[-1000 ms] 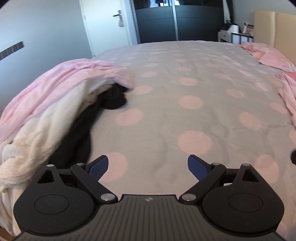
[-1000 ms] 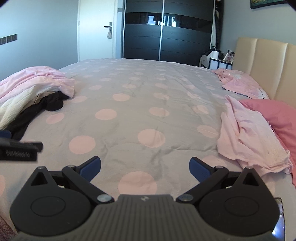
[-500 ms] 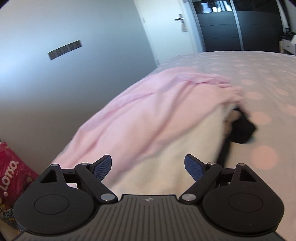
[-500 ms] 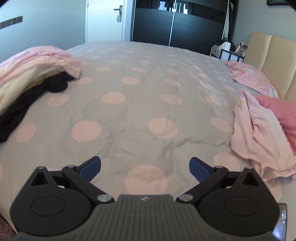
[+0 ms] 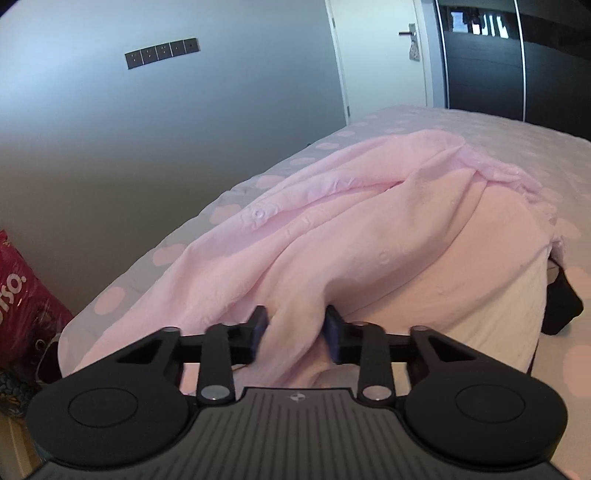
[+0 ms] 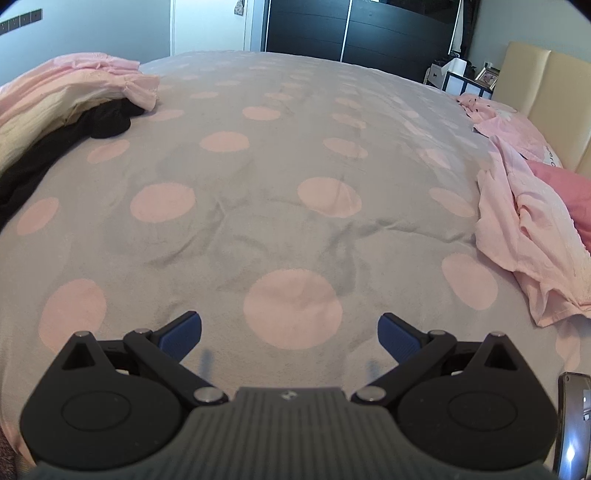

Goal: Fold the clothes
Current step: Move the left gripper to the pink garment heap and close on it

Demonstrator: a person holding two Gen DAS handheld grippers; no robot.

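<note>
Left gripper (image 5: 295, 334) sat over the clothes heap at the bed's left edge, jaws closing with a ridge of the pale pink garment (image 5: 332, 236) bunched between the blue pads (image 5: 258, 328); both pads appeared to touch the fabric, so the fold was pinched. In the left wrist view the pink garment spread from the gripper toward 12 and 1 o'clock, lying over a cream-white garment (image 5: 491, 314) at 3 o'clock, with a black garment (image 5: 561, 306) poking out beyond that at the frame's right edge. A red plastic bag (image 5: 22, 295) stood on the floor at 9 o'clock beside the bed, below a grey wall carrying a dark switch strip (image 5: 162, 52). Right gripper (image 6: 290, 334) hung just above the bare middle of the grey duvet with pink dots (image 6: 258, 177), jaws wide apart, nothing between them. In the right wrist view the same heap lay at 10 o'clock: pink garment (image 6: 92, 70) on top, cream layer (image 6: 40, 110) under it, black garment (image 6: 107, 120) trailing toward the near left edge. A second crumpled pale pink garment (image 6: 524, 236) lay at 3 o'clock, touching a deeper pink pillow (image 6: 569, 192). The dark wardrobe (image 6: 354, 33) stood at 12 o'clock and the beige headboard (image 6: 546, 103) at 2 o'clock.
</note>
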